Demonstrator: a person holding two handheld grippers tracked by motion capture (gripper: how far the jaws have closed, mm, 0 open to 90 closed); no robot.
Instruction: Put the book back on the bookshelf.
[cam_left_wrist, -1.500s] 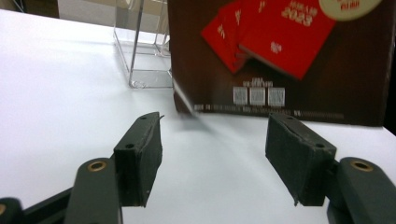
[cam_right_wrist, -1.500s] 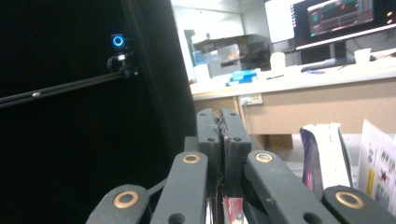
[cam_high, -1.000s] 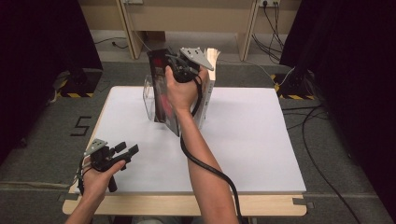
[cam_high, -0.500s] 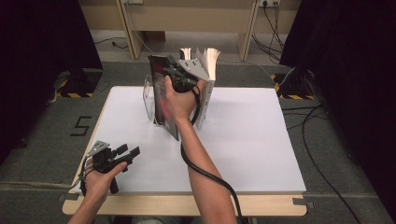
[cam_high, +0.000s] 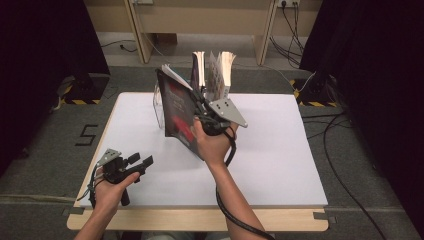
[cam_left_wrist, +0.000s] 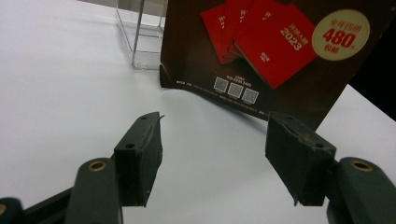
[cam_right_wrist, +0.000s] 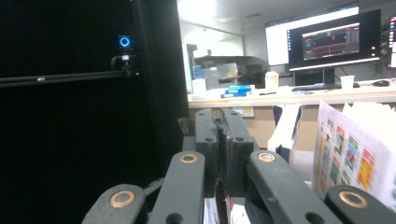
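- Right gripper (cam_high: 198, 101), high view: jaws pressed together on the upper edge of a thin dark-brown magazine with red booklets printed on its cover (cam_high: 176, 109); in the right gripper view the pads (cam_right_wrist: 222, 140) meet with only a sliver of paper between them
- Magazine: held upright and tilted above the white rectangular tabletop (cam_high: 270, 150), its lower corner close to or touching the surface, which of the two cannot be told; it stands just beside a clear acrylic rack (cam_high: 159, 102) near the far edge
- Other upright magazines with pale, colour-printed pages (cam_high: 215, 70): in the rack behind the gripped one
- Left gripper (cam_high: 141, 161): jaws spread, nothing between them, resting low at the near left corner, well apart from the magazine
- Left gripper view: back cover (cam_left_wrist: 261, 51) glossy brown, red 2023 booklets, a cream round price badge, three small square codes
- Progress, as judged: the magazine is out of the rack and in hand; setting it flat and releasing it remain
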